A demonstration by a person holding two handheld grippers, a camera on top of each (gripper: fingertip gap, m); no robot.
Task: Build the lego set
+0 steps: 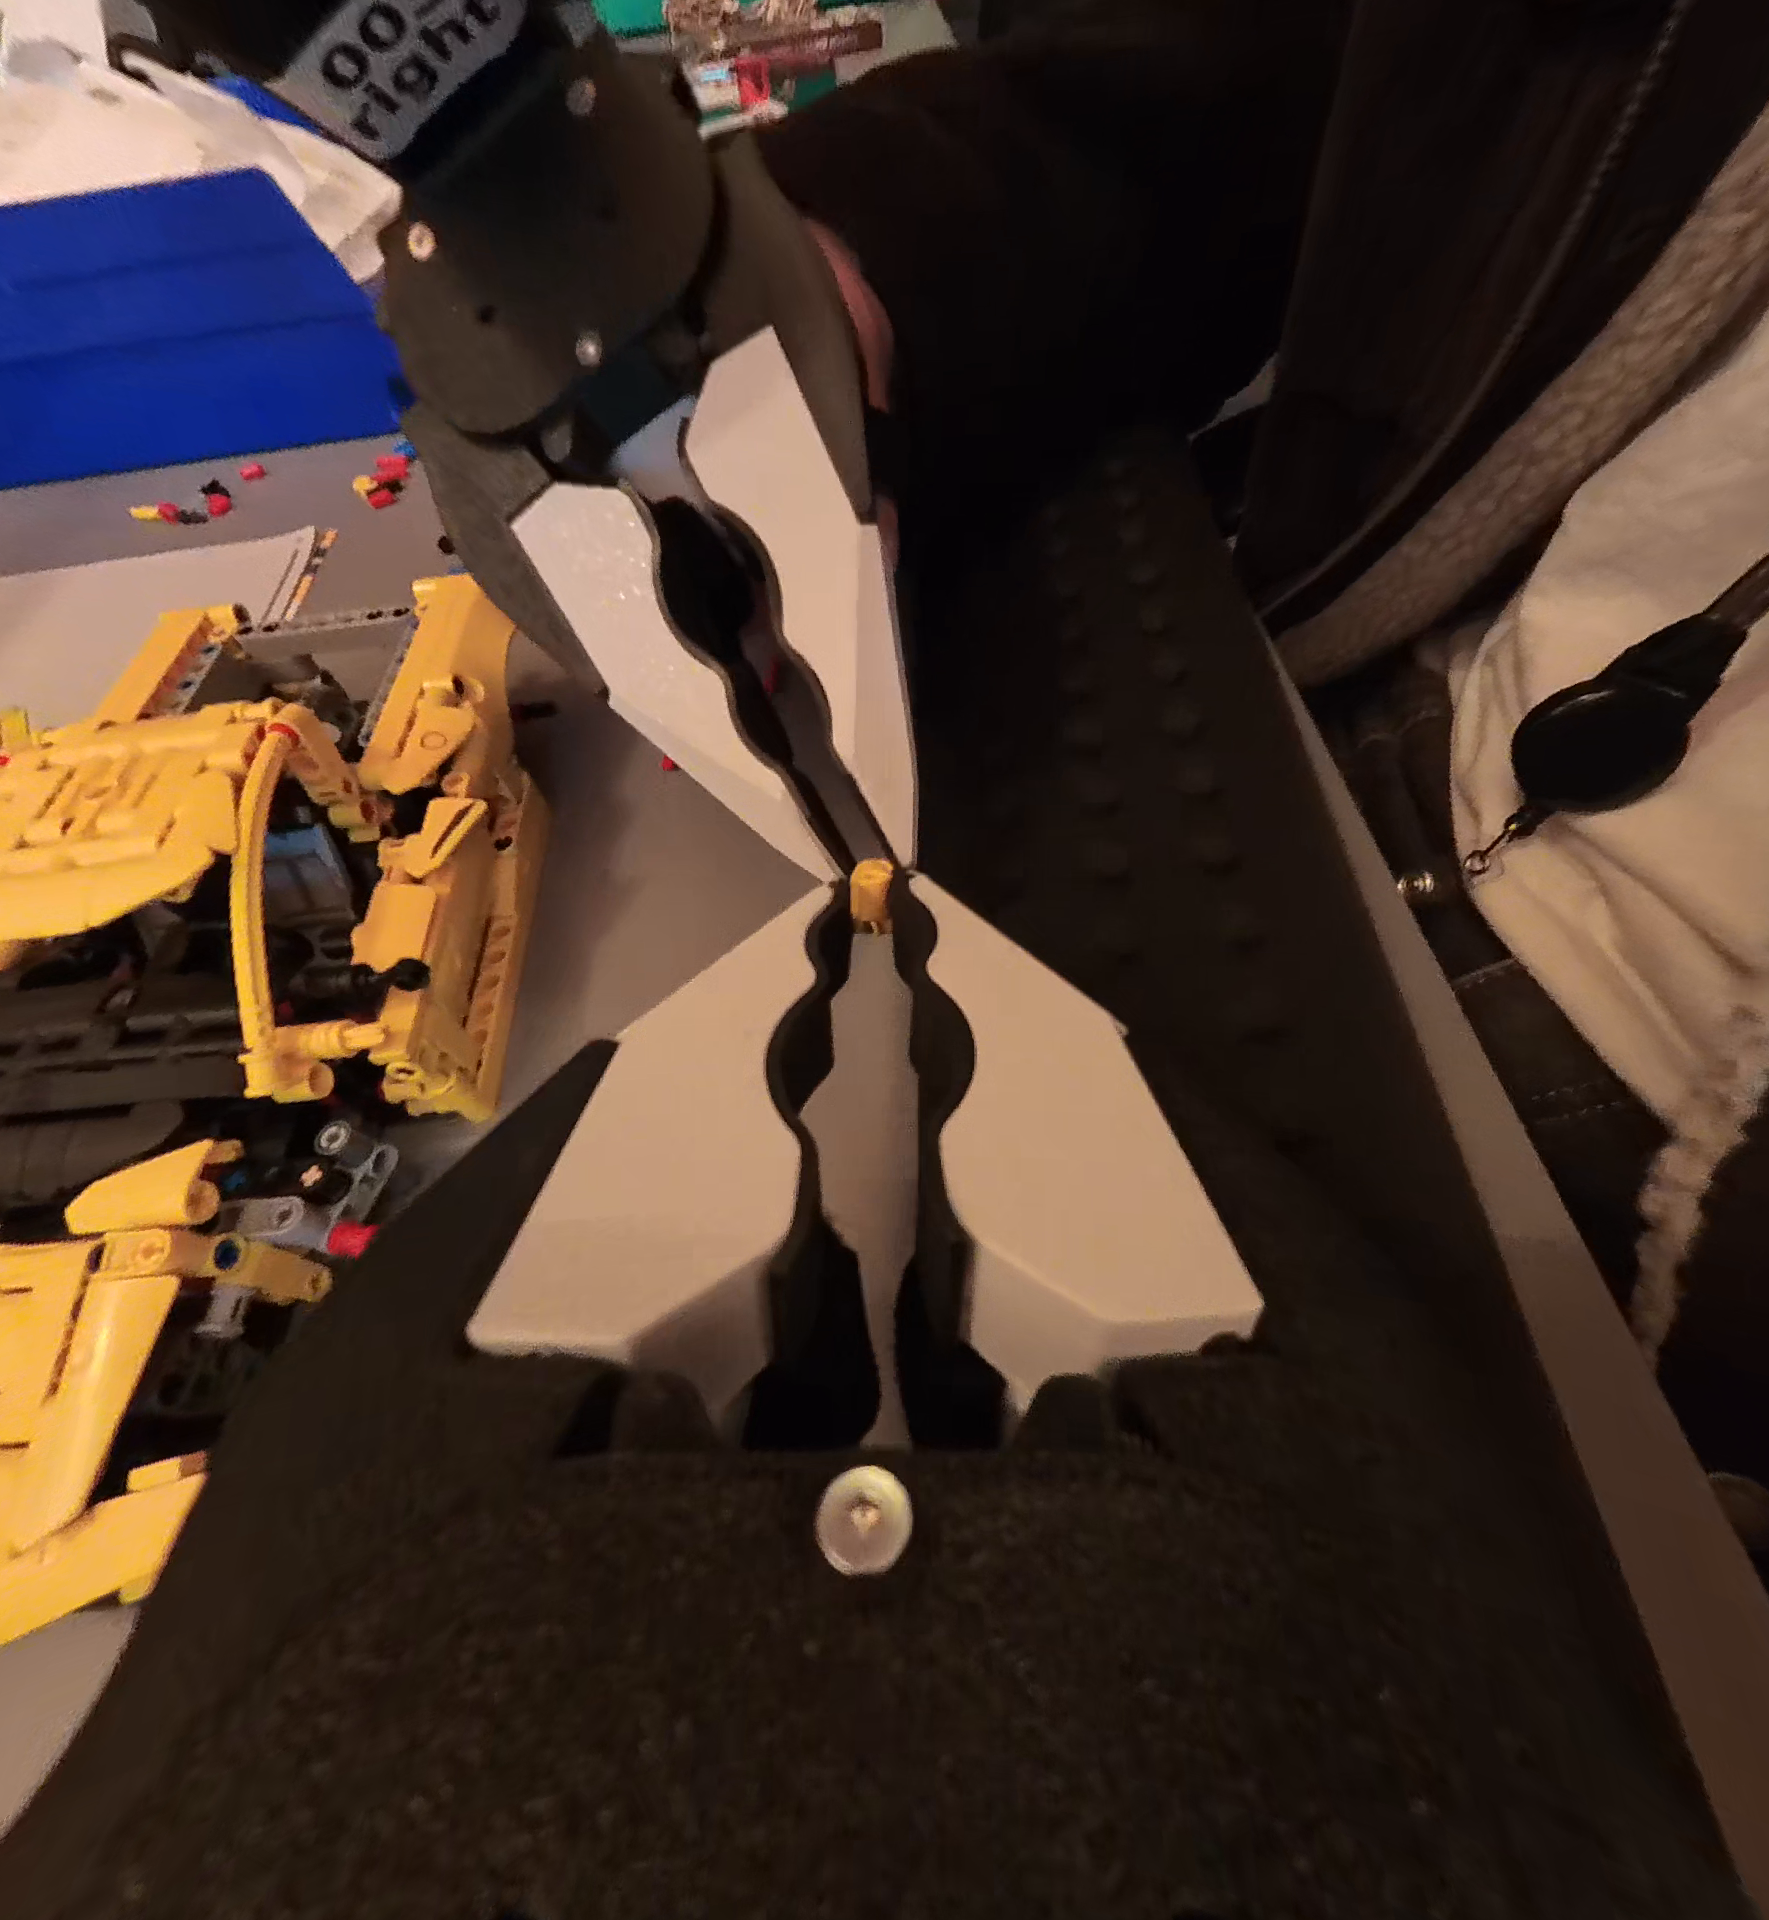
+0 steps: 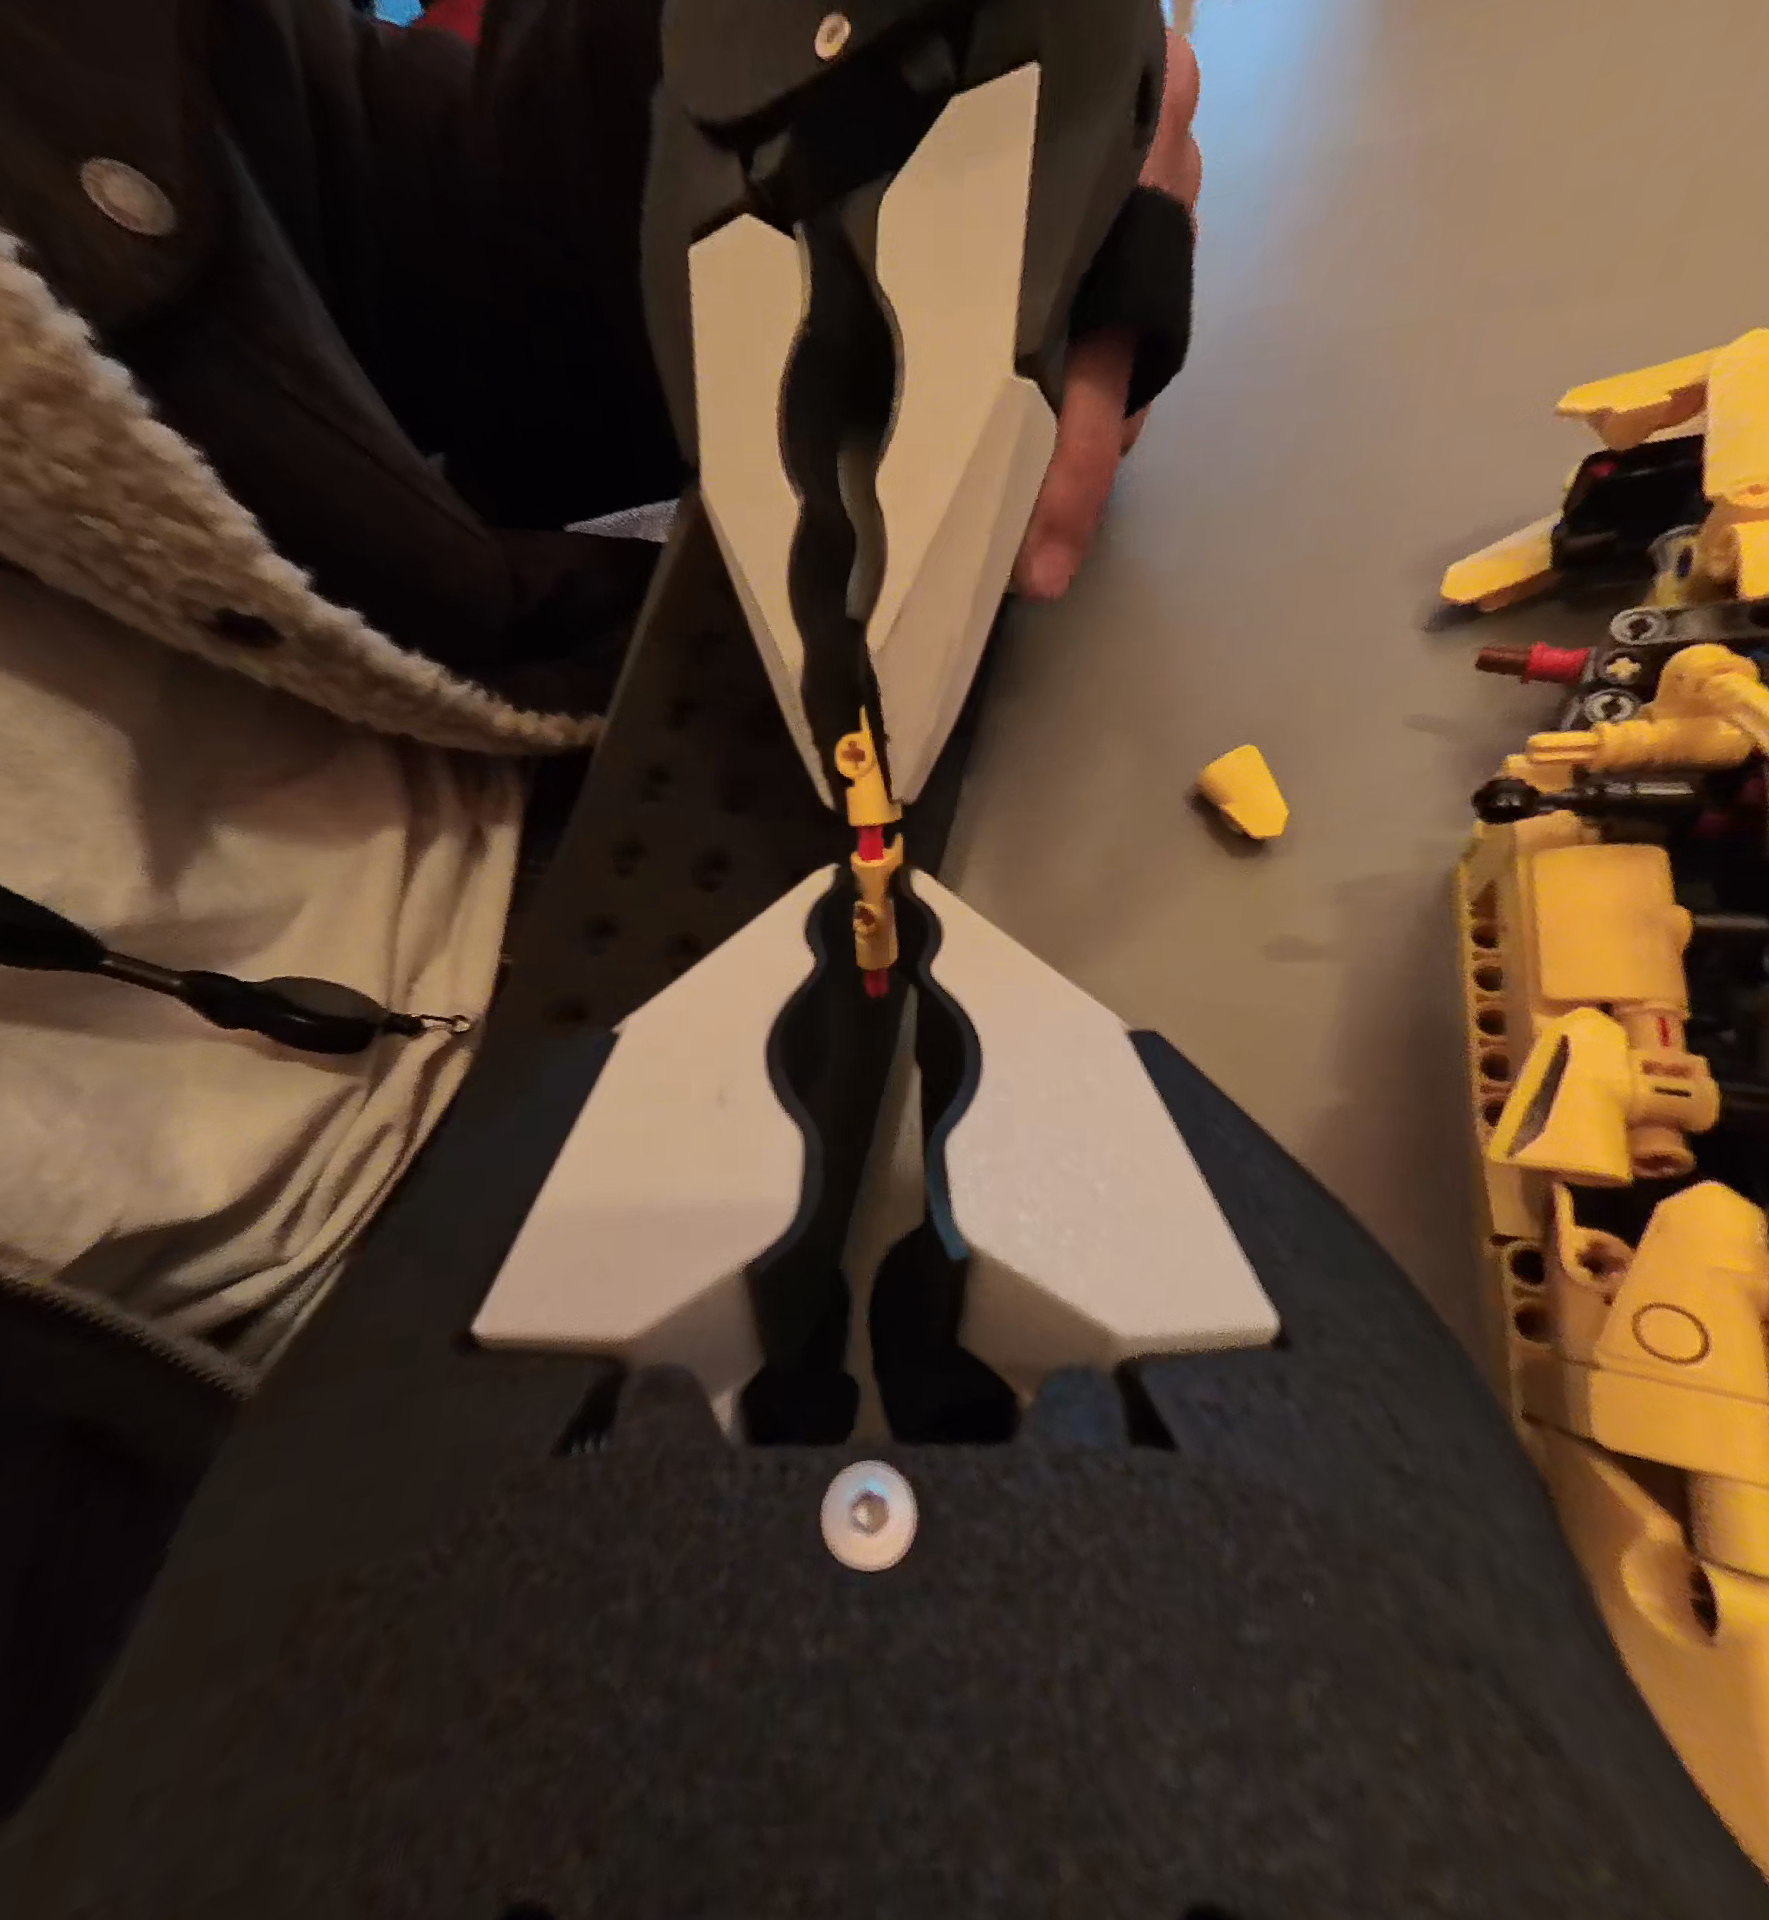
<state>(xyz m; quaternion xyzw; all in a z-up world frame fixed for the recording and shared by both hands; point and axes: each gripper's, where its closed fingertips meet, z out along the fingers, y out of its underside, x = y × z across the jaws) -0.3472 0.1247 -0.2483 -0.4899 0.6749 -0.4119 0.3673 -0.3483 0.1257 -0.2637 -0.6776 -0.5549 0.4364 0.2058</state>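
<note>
**A:** Tip to tip above the grey counter (image 2: 1379,312): the right gripper (image 2: 872,914) pinches a small yellow connector (image 2: 872,912) with a red pin (image 2: 874,983) showing at its near end, and the left gripper (image 2: 864,774), arriving from the far side, is clamped on a second yellow connector (image 2: 859,779). A red axle (image 2: 867,840) shows between the two parts.

**B:** And from the left wrist?

**A:** The left gripper (image 1: 867,902) is narrowed on its yellow connector (image 1: 867,896), with the right gripper (image 1: 849,857) closing in from above, tips almost touching. The half-built yellow vehicle (image 1: 236,883) sits well apart on the counter.

**B:** What could spoil the join?

**A:** Likely alignment. Both pieces are held only at the very tips; a slight tilt would probably jam the axle against the hole's edge, and pushing harder could twist a connector out of its grip.

**B:** And then?

**A:** It would drop toward the counter edge or the person's lap, near the loose yellow cone piece (image 2: 1241,792), or out of sight.
</note>
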